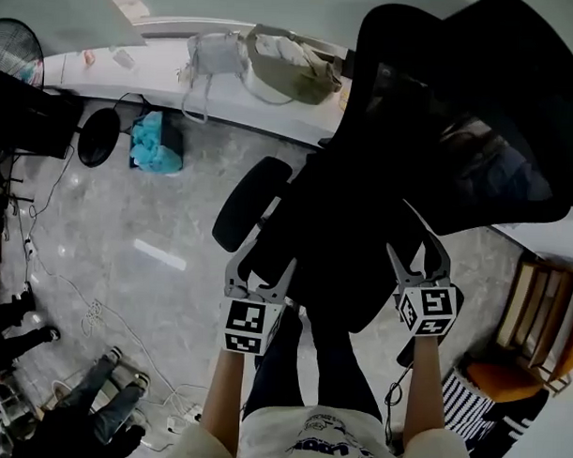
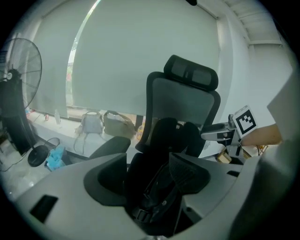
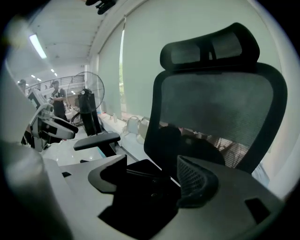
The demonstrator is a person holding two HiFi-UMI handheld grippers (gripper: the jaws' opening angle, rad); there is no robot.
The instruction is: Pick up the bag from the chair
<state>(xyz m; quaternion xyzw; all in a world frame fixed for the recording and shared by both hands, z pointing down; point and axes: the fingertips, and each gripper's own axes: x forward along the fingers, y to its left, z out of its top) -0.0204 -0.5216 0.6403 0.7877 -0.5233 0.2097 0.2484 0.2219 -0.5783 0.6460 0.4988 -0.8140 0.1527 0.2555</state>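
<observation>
Holding nothing yet in left gripper (image 1: 263, 266) and right gripper (image 1: 418, 260), both wide open near the black bag (image 2: 159, 187) on the office chair (image 2: 185, 101); remains to grasp and lift it

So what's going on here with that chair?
A person stands over a black office chair with a tool in each hand. A black bag sits on the seat. The left tool and the right tool both point down at the bag with their jaws apart. In the left gripper view the bag's straps show between the jaws, but neither tool has gripped it yet.
</observation>
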